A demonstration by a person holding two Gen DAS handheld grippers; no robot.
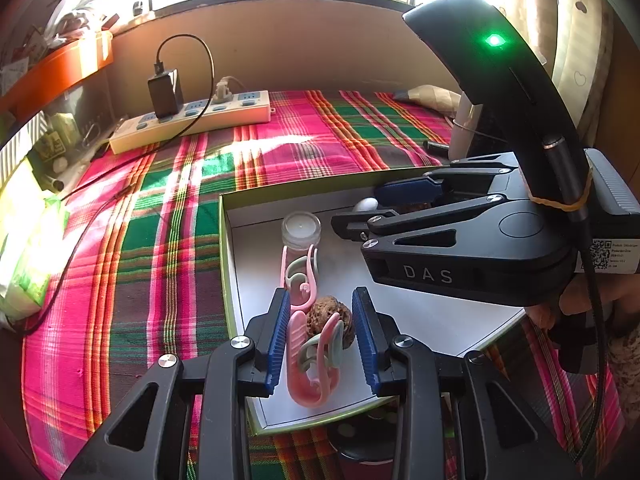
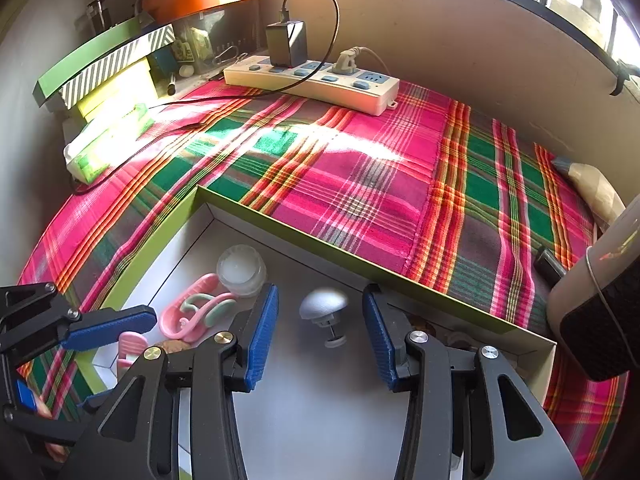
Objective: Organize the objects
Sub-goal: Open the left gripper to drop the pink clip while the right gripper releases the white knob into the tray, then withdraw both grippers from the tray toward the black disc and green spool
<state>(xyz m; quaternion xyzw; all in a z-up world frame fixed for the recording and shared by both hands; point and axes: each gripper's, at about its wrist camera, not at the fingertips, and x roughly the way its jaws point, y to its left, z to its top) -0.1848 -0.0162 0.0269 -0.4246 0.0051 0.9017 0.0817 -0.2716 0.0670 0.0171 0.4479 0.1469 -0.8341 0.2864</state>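
A shallow box with a white floor and a green rim (image 1: 224,240) lies on the plaid cloth. In the left wrist view my left gripper (image 1: 321,300) stands open over the box. A brown walnut (image 1: 334,322) and a pink-and-green clip (image 1: 312,372) lie between its blue pads, and neither is pressed. Beyond them are a second clip (image 1: 300,276) and a small clear jar (image 1: 301,229). In the right wrist view my right gripper (image 2: 320,320) is open around a white mushroom-shaped knob (image 2: 324,304), with gaps on both sides. The jar (image 2: 241,270) and a clip (image 2: 192,312) lie to its left.
A white power strip (image 1: 192,120) with a black charger (image 1: 164,92) and its cable sits at the back. A tissue pack (image 2: 108,148) and stacked boxes (image 2: 108,64) stand on the left. A pale and black appliance (image 2: 600,292) stands right of the box.
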